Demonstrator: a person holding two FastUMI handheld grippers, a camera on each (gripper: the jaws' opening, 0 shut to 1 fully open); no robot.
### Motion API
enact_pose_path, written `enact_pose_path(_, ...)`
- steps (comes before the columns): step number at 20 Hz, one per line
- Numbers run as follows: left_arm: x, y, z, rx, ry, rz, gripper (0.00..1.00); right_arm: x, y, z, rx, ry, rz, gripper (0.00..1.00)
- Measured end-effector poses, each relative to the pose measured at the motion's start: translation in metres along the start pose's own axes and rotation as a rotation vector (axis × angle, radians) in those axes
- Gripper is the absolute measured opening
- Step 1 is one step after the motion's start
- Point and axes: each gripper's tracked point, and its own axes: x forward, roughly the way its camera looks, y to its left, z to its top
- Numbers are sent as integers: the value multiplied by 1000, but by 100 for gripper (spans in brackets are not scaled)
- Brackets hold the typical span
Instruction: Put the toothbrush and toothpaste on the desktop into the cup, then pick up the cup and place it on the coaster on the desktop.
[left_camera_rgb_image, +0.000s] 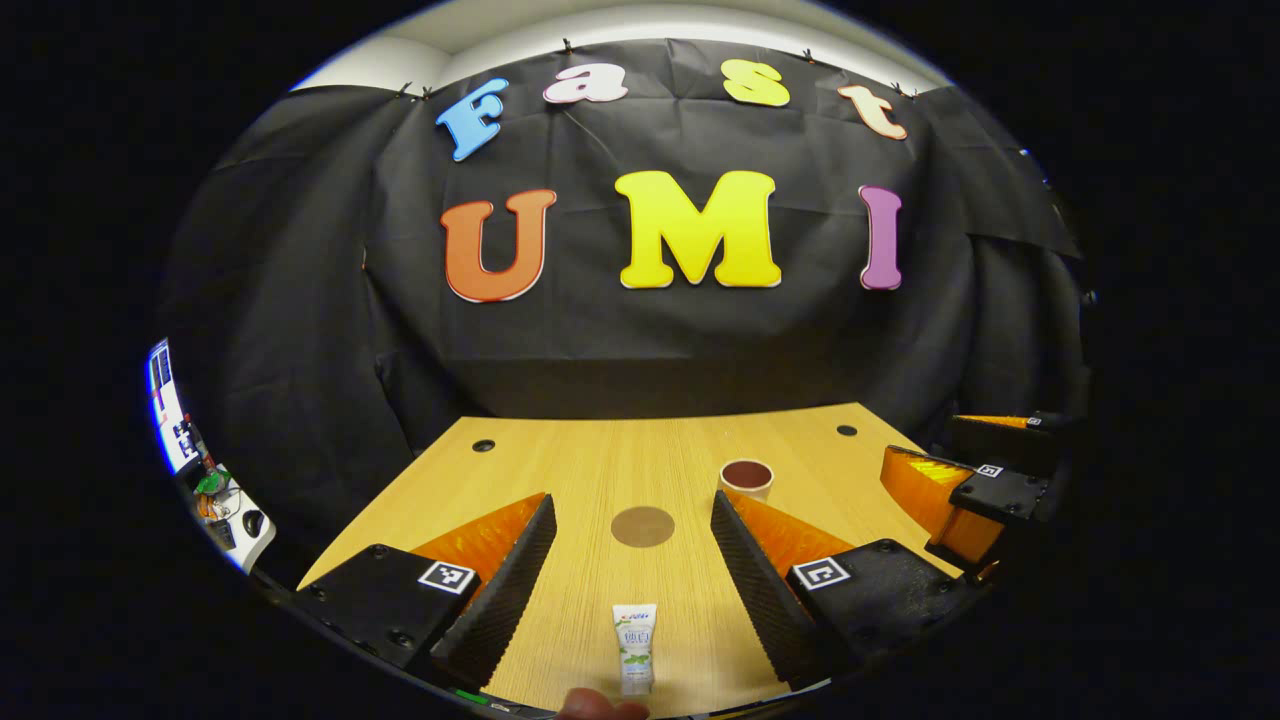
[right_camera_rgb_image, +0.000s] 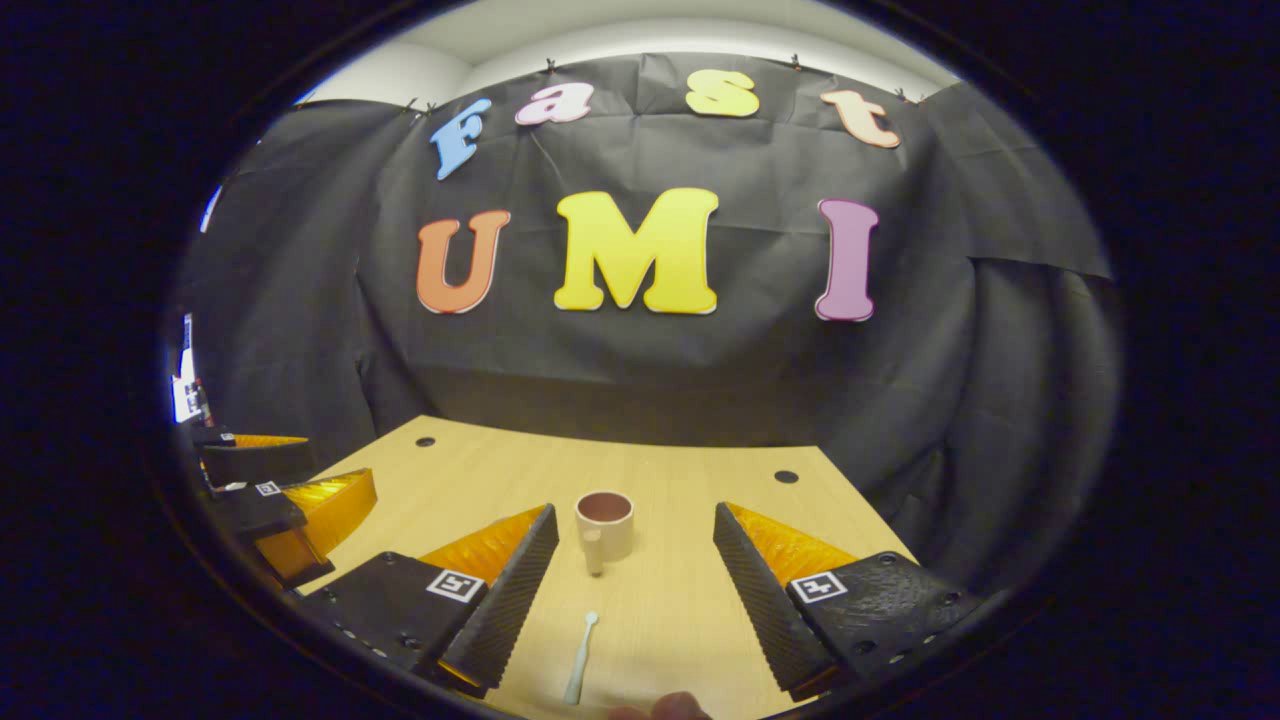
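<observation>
Light wood desktop (left_camera_rgb_image: 600, 470) in a black-cloth booth, nothing moved yet by the look of it.

Left gripper view, left to right: left gripper (left_camera_rgb_image: 632, 560) hangs over the near edge, fingers spread wide, nothing between them but table. White toothpaste tube with green print (left_camera_rgb_image: 635, 647) lies flat just ahead, centred in the gap. Round brown flat coaster (left_camera_rgb_image: 642, 526) sits beyond it; cream mug with dark inside (left_camera_rgb_image: 746, 478) stands further back and to the right, apart from the coaster.

Right gripper view: right gripper (right_camera_rgb_image: 635, 570) also spread, empty. Pale slim toothbrush (right_camera_rgb_image: 580, 658) lies flat between its fingers, mug upright just beyond.

Judgement: step one, pre-grasp. Next move: lower, pinch each item across its narrow width, lift, tip upright over the mug.
</observation>
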Motion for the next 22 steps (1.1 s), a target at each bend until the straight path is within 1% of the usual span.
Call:
enact_pose_path(1,1,-3,-13,-3,35,-12,99,3,3,-13,-8,32,11,95)
enact_pose_path(2,2,-4,-28,-11,73,-21,99,5,6,-25,-14,62,24,98)
enact_pose_path(3,3,-7,-42,-20,113,-27,99,9,9,-35,-22,98,39,95)
enact_pose_path(5,2,-10,-69,-35,193,-29,99,13,21,-58,-20,183,87,95)
enact_pose_path(6,2,-10,-82,-39,230,-32,99,14,21,-70,-16,214,95,95)
enact_pose_path(7,2,-10,-95,-39,270,-31,99,17,23,-79,-16,238,97,98)
enact_pose_path(11,5,-7,-136,-40,391,-30,99,31,27,-108,-31,318,90,98)
enact_pose_path(14,13,-5,-162,-67,466,-36,100,35,33,-133,-17,393,92,98)
enact_pose_path(15,14,-4,-169,-72,487,-40,100,36,36,-142,-18,421,97,95)
enact_pose_path(16,13,-4,-178,-74,506,-45,100,36,39,-153,-17,455,105,95)
enact_pose_path(19,16,-5,-199,-60,568,-61,100,40,40,-176,-3,534,93,95)
enact_pose_path(22,17,-8,-216,-33,619,-83,100,43,38,-185,-14,571,71,95)
